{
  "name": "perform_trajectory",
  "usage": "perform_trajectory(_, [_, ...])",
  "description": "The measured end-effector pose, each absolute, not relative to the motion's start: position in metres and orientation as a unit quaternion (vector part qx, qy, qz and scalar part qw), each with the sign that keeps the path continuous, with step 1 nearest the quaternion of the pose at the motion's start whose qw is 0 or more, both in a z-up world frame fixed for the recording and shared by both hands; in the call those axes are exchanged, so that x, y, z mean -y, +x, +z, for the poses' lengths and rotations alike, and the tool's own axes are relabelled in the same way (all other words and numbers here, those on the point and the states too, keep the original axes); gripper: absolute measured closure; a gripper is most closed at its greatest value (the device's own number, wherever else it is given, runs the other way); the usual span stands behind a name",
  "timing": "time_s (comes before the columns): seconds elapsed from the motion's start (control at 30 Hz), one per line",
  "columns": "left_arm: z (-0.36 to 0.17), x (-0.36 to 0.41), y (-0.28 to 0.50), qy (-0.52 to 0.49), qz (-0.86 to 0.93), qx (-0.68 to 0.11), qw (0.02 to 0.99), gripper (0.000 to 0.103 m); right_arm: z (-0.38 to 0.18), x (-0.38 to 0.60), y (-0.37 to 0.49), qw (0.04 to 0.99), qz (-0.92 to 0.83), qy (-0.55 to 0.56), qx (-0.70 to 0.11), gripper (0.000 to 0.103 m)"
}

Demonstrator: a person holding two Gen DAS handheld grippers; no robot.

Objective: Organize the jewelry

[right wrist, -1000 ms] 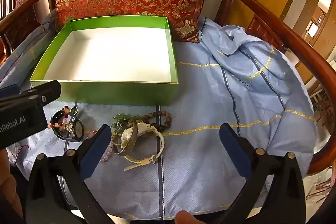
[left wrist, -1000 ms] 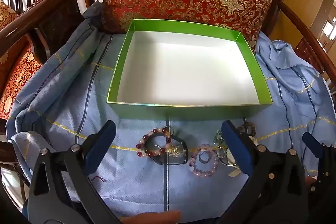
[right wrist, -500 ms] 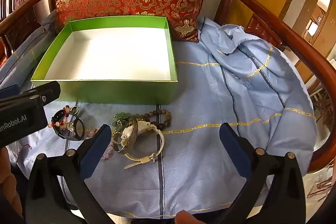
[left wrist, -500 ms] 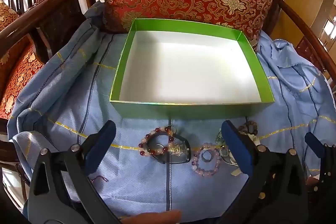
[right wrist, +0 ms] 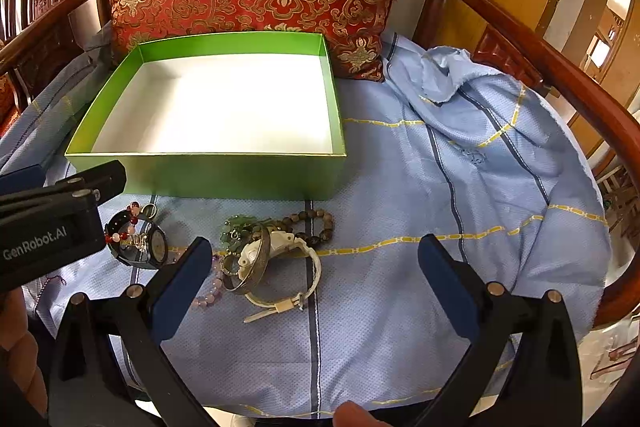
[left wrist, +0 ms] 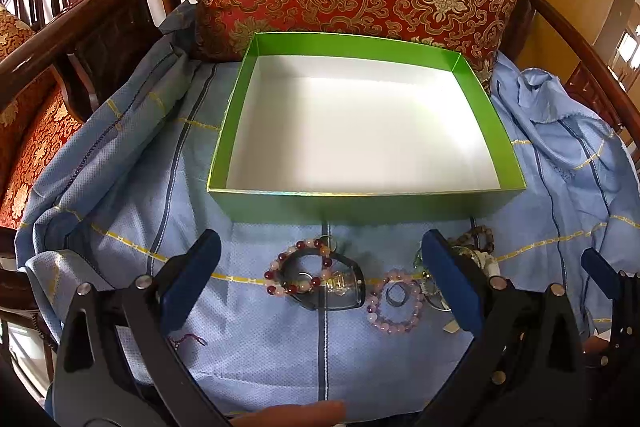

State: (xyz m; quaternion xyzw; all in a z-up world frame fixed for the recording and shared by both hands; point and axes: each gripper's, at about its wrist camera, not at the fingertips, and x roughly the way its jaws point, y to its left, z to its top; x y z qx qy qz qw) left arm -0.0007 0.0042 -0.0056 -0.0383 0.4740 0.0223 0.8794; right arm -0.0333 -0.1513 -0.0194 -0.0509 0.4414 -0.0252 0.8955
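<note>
The likeliest trouble is a snag: the jewelry lies in a tangle just in front of the open green cardboard box with the white inside (right wrist: 208,175), so a pinch on one piece could drag its neighbours along or spill them short of the box's near wall. The loose light-blue checked cloth (right wrist: 460,187) under everything could also be caught by a fingertip and pulled, shifting the box. Both tools hang above the cloth on the near side of the box with nothing between their fingers: the left gripper (left wrist: 320,287) has its jaws spread wide over the red-and-pink bead bracelet (left wrist: 298,271) and the dark-cased wristwatch (left wrist: 340,287), and the right gripper (right wrist: 316,279) is equally released. In front of the box's near-right corner, a white-strapped watch (right wrist: 288,267), a plain metal bangle (right wrist: 250,267), a string of brown wooden beads (right wrist: 316,223) and some green stone pieces (right wrist: 236,231) overlap one another, and would probably not come away singly. A pale pink bead bracelet (left wrist: 394,309) with a small ring (left wrist: 395,295) inside its loop lies between the two heaps, in front of the box; the ring is small and flat and would likely slip a broad pad. The box holds nothing yet
</note>
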Motion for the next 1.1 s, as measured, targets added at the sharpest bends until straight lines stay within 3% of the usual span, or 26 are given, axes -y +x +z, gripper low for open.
perform_trajectory(1.1, [-0.0103,-0.0044,0.0015,-0.032,0.03,-0.48,0.876,0.004,-0.0245,0.1479,-0.0294,0.893,-0.018,-0.054,-0.446,0.002])
